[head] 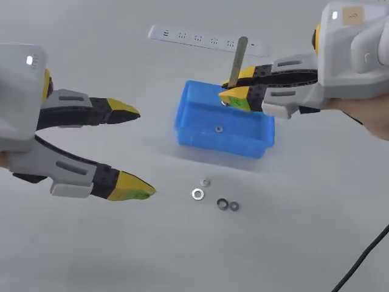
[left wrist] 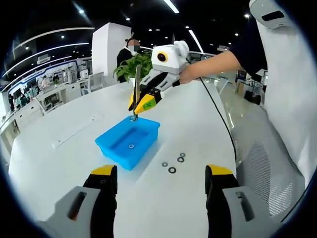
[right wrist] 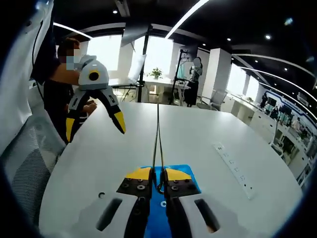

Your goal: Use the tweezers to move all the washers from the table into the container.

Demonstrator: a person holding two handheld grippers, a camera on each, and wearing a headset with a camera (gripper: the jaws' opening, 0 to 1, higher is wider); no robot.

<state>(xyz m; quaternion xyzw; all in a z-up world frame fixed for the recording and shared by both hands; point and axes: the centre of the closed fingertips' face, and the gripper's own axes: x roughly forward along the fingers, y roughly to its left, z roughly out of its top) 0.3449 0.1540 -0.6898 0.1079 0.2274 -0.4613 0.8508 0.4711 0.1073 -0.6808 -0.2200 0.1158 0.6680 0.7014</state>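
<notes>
Four washers (head: pixel 197 194) lie on the table (head: pixel 73 243) near the blue container (head: pixel 225 145), one inside. Our right gripper (head: pixel 234 91) pinches the tweezers (head: pixel 238 58) over its far rim, left gripper (head: pixel 144 152) spread wide. We'd release low, no bounce.

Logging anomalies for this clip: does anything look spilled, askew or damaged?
Nothing stands out. The blue container sits upright, one washer inside; four washers lie loose on the table beside it; the right tongs grip the tweezers over it.

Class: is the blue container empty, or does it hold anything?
Not empty: a washer lies on the floor of the blue container.
</notes>
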